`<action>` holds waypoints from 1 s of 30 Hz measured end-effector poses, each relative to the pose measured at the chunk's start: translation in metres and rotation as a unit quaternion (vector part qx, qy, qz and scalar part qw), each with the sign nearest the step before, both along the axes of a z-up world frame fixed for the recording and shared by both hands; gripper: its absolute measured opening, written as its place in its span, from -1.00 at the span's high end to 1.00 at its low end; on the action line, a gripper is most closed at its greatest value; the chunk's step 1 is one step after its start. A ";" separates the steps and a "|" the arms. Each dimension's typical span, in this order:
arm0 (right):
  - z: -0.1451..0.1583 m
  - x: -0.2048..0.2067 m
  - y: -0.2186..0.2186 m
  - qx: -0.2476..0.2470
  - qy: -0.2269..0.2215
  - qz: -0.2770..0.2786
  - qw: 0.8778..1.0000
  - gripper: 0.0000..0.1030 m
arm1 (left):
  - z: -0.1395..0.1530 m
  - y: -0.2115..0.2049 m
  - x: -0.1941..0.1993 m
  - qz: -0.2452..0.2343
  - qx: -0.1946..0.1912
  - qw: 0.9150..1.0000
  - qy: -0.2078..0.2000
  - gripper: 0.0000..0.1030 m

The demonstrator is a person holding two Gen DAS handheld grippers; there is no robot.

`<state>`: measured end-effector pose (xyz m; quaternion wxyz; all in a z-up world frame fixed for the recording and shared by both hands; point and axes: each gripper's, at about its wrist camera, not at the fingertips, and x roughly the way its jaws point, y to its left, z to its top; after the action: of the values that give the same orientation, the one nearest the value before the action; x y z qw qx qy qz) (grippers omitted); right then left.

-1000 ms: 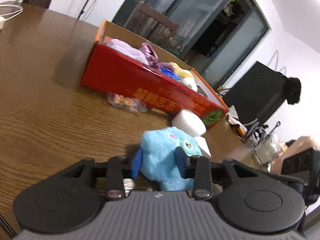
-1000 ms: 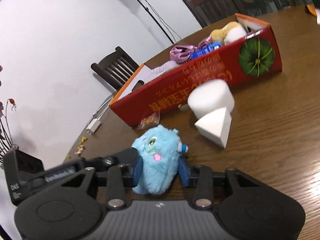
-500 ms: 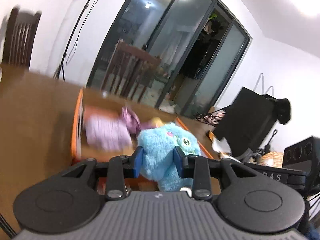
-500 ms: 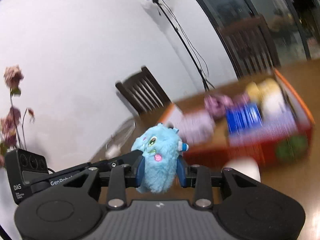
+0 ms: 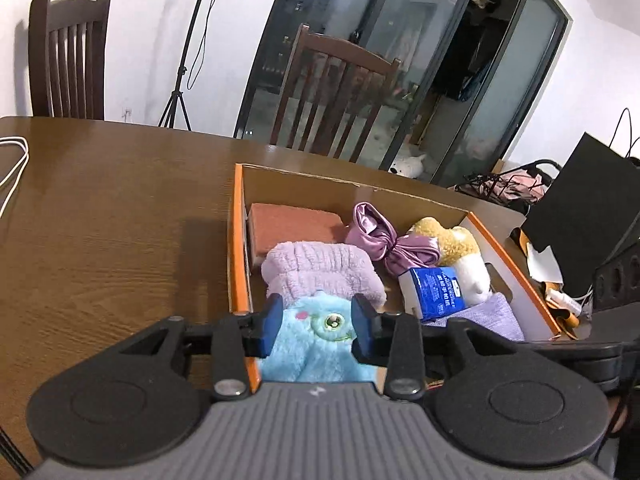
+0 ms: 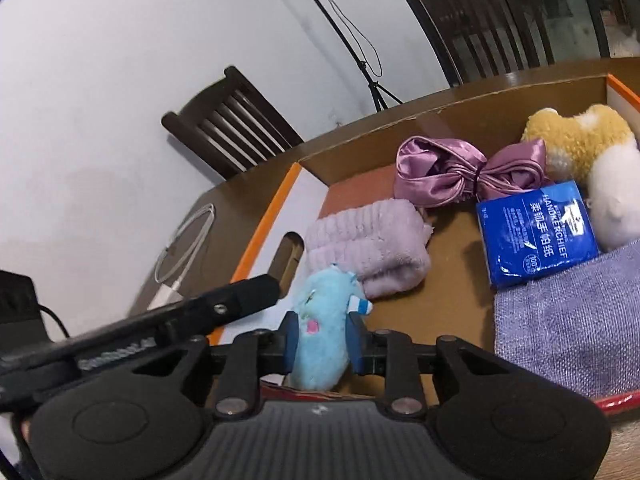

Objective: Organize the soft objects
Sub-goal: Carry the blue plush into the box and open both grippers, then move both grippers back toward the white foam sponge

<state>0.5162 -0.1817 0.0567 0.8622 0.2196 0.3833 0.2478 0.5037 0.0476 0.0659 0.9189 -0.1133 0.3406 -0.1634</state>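
Note:
A fluffy blue plush toy hangs over the near left corner of the orange-rimmed cardboard box. My left gripper has its blue pads on both sides of the toy's face, and its jaws are opening. In the right wrist view my right gripper squeezes the toy's body, its jaws closing tighter. The left gripper's black finger reaches in from the left. Just beyond the toy, inside the box, lies a lilac towel.
The box also holds a brown pad, a purple satin cloth, a yellow-white plush, a blue tissue pack and a lavender cloth. A white cable lies left. Chairs stand behind the table.
Both grippers rose with the blue toy from the table in front of the box to above its inside. The white foam pieces dropped out of view.

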 end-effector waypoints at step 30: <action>0.056 -0.170 -0.082 -0.168 -0.219 -0.078 0.958 -0.28 | 0.034 -0.009 -0.175 0.038 0.067 0.983 -0.166 -0.60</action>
<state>0.3465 -0.2638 0.1126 0.9661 0.0415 0.2031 0.1538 0.3287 0.0382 0.0994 0.9737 -0.0361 0.1892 -0.1221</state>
